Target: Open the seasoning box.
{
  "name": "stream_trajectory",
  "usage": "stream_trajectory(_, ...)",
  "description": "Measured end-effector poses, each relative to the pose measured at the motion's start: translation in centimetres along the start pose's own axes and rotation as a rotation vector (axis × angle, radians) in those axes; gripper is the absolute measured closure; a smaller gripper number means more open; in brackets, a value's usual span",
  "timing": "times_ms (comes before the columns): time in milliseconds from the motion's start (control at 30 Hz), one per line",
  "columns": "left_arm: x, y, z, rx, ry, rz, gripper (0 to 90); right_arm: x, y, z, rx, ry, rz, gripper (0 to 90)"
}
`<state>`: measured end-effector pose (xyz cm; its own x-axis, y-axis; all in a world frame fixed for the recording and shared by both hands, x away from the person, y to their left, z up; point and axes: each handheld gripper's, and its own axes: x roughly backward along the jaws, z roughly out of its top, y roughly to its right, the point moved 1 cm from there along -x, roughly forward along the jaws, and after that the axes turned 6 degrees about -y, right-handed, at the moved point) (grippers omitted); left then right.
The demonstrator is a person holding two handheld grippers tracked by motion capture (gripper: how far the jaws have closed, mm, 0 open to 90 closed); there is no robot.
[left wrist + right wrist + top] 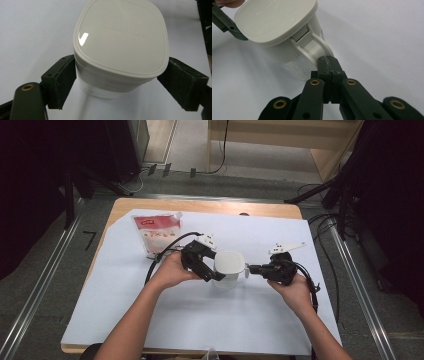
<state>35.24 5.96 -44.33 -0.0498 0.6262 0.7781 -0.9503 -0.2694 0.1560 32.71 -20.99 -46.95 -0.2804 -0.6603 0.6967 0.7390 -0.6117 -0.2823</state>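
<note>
A white container [229, 265] with a cream lid [120, 40] and a clear lower body stands mid-table on the white sheet. My left gripper [216, 270] comes in from its left, and in the left gripper view my left gripper [120, 87] has one pad [62, 85] on each side of the body, pressing just under the lid. The container's white latch tab [319, 47] sticks out on the right side. My right gripper [328, 61] is shut on the end of that tab, and in the high view my right gripper [250, 269] sits just right of the container.
A red-and-white pouch [157, 232] lies at the back left of the white sheet [200, 320], which covers a wooden table [210, 206]. Black cables trail from both grippers. Dark stands and floor rails flank the table.
</note>
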Motion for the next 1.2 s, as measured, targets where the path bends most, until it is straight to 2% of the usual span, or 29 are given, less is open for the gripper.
stream_trajectory(300,0.1,0.0,0.0,0.003,-0.008,-0.008,17.2,-0.1,-0.1,-0.1,-0.002,0.006,-0.006,90.0)
stream_trajectory(400,0.2,0.0,-0.1,0.001,-0.008,-0.013,17.3,-0.2,-0.3,-0.1,-0.018,0.006,-0.005,90.0)
stream_trajectory(833,0.4,0.2,0.1,-0.024,-0.019,0.009,17.6,-0.2,-0.7,0.0,-0.01,0.005,-0.025,90.0)
stream_trajectory(1200,0.5,0.2,0.0,-0.021,-0.013,0.018,17.4,-0.2,-1.1,0.1,0.005,0.005,-0.036,90.0)
